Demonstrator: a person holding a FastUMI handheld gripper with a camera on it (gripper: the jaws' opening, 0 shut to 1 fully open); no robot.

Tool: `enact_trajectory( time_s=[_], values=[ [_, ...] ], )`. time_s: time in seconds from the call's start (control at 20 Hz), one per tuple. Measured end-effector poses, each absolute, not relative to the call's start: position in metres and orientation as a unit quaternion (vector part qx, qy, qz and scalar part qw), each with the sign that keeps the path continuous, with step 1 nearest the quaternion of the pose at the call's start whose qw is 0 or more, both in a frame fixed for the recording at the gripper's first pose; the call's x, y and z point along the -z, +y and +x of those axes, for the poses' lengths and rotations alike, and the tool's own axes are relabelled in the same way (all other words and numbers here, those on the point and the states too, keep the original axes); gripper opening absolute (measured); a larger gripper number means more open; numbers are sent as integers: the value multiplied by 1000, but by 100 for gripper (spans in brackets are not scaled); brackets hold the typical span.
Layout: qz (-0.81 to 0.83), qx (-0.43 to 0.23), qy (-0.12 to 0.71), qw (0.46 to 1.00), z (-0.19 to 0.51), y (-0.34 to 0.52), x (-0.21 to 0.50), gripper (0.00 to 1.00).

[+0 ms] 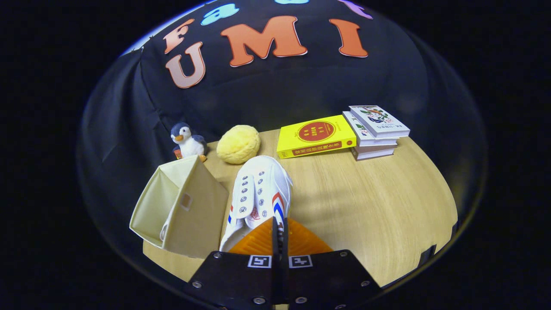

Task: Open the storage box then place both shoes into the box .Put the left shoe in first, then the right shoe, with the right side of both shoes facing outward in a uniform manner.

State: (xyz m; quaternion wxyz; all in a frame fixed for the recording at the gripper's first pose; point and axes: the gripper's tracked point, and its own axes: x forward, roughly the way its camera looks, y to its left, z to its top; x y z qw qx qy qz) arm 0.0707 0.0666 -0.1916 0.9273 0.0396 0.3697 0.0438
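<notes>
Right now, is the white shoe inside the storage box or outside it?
Outside. The white shoe is held up between the closed fingers of the gripper, beside the beige storage box, whose open side faces away to the left.

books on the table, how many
4: one yellow book lying flat beyond the white shoe that the gripper is shut on, and a stack of three white books beside it. Others may be hidden.

The claw [280, 234] points forward, its two fingers nearly closed, apparently pinching the white canvas shoe's [258, 193] heel.
</notes>
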Motion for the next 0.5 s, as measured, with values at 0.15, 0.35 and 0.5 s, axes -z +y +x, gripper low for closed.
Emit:
enact_trajectory(
  time_s=[0.15,0.35,0.5],
  values=[
    [56,-41,361,930,69,114,178,0],
    [69,-42,355,932,65,161,163,0],
    [74,-41,344,935,65,189,154,0]
  ],
)
